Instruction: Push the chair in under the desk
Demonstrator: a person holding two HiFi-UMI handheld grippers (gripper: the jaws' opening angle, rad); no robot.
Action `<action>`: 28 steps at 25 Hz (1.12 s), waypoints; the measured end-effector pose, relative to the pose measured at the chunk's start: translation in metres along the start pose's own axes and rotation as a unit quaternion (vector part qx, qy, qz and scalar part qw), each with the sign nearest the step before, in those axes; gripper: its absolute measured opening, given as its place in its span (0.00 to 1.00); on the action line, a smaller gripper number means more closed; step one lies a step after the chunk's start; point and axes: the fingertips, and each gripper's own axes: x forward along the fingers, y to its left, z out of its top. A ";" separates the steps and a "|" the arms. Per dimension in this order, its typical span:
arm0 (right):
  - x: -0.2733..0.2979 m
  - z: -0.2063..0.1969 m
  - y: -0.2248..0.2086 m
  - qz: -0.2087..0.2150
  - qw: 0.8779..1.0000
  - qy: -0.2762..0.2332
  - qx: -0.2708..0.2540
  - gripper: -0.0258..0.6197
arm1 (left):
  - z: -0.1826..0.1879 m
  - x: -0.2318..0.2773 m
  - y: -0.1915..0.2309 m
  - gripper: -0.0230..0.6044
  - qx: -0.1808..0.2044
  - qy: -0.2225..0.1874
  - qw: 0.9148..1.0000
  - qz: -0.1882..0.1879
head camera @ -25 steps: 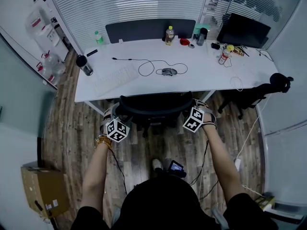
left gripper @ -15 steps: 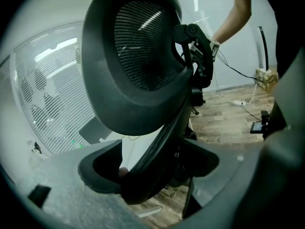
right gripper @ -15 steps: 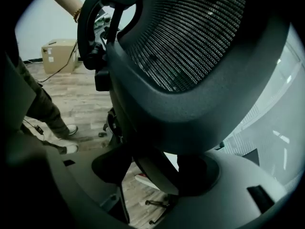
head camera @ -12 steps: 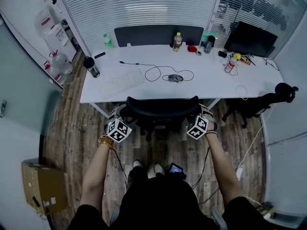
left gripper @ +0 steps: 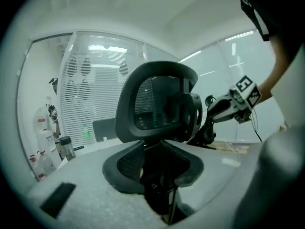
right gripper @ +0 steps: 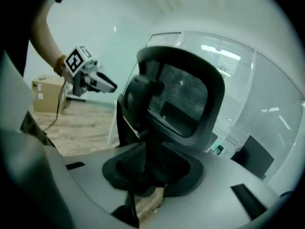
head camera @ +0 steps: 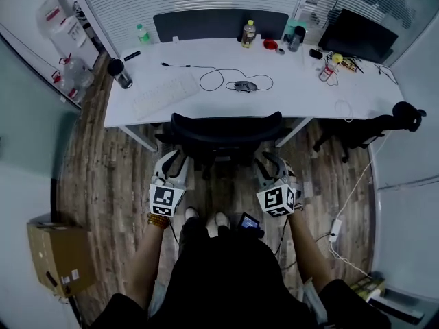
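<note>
Chair (head camera: pixel 226 130) tucked under the bench's (head camera: pixel 357 108) near edge, backrest just beside that edge, left tongs (head camera: pixel 175 162) and right tongs (head camera: pixel 266 162) on its near side, not touching it, both empty, jaws just closing to a narrow gap, open wood floor (head camera: pixel 123 177) to left and right

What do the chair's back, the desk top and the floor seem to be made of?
Chair back: dark mesh in a matte black frame, probably plastic; light shows through it.
Desk top: smooth white board, likely laminate; faint sheen.
Floor: wood-look planks, brown grain and seams; real wood or vinyl unclear.
</note>
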 end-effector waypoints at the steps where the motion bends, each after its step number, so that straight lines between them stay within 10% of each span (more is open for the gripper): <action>1: -0.005 0.010 0.008 0.003 1.000 -0.016 0.010 0.19 | 0.007 0.000 -0.009 0.18 -0.007 -0.010 1.000 0.010; 4: -0.007 0.030 0.027 0.007 0.999 -0.042 0.026 0.05 | 0.018 0.002 -0.030 0.04 -0.018 -0.024 0.999 0.025; 28: -0.008 0.019 0.005 0.011 0.996 -0.053 0.066 0.04 | 0.010 0.001 -0.035 0.04 0.024 0.008 0.999 0.024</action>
